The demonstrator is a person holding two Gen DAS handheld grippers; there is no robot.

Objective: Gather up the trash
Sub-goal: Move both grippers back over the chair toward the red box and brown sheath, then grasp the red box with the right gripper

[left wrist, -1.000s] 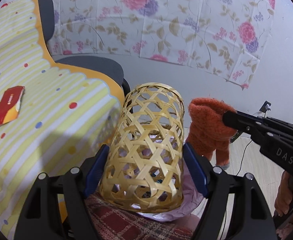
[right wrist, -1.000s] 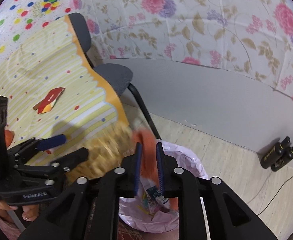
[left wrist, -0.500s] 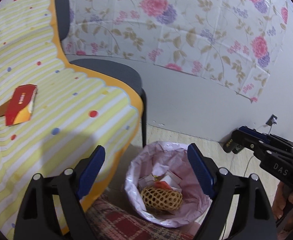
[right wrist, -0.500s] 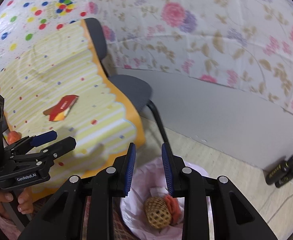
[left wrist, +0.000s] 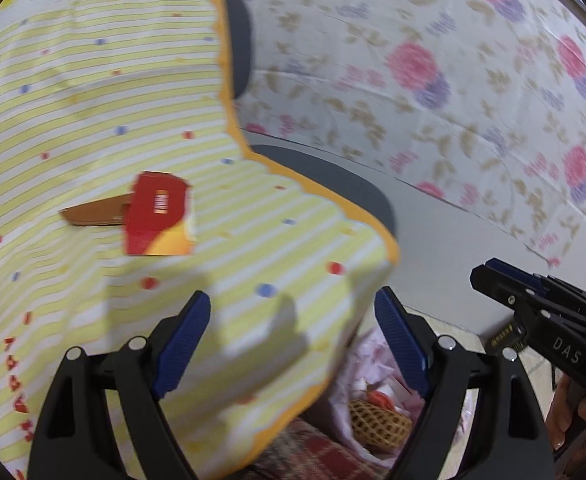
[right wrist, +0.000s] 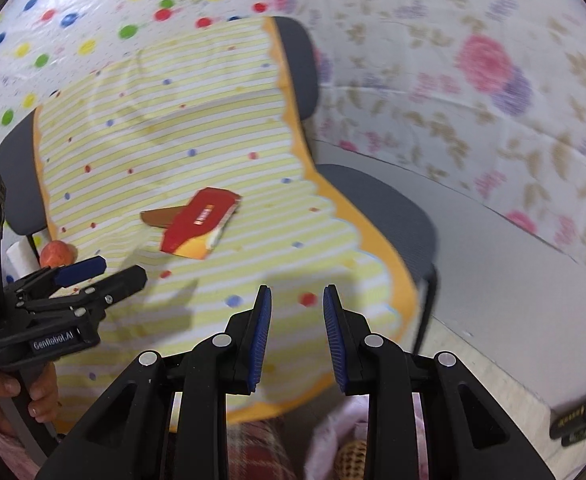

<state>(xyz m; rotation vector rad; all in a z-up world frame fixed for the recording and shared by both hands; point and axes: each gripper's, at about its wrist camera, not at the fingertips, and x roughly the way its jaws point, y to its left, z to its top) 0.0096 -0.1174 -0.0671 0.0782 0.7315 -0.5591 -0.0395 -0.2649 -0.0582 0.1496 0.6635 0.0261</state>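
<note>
A flattened red and orange carton (left wrist: 157, 214) (right wrist: 201, 228) lies on the yellow striped tablecloth (left wrist: 93, 120) (right wrist: 153, 140). My left gripper (left wrist: 293, 340) is open and empty above the table's near corner. My right gripper (right wrist: 297, 336) is open with a narrow gap, empty, over the table edge. Below the table stands a pink-lined trash bag (left wrist: 377, 364) (right wrist: 333, 440) holding the woven bamboo basket (left wrist: 379, 424) (right wrist: 351, 454) and an orange-red item (left wrist: 379, 396). An orange-red round thing (right wrist: 56, 254) sits at the table's left edge.
A grey chair (left wrist: 325, 184) (right wrist: 377, 204) stands behind the table against a floral wall. Another chair back (right wrist: 13, 184) and a white roll (right wrist: 21, 258) are at the far left. Black bottles (right wrist: 581, 420) lie on the floor at right. Plaid cloth (left wrist: 317, 456) lies beneath.
A second ago the left gripper held the basket and the right a red cloth; both dropped into the bag. Both grippers have since swung up and left toward the table and carton.
</note>
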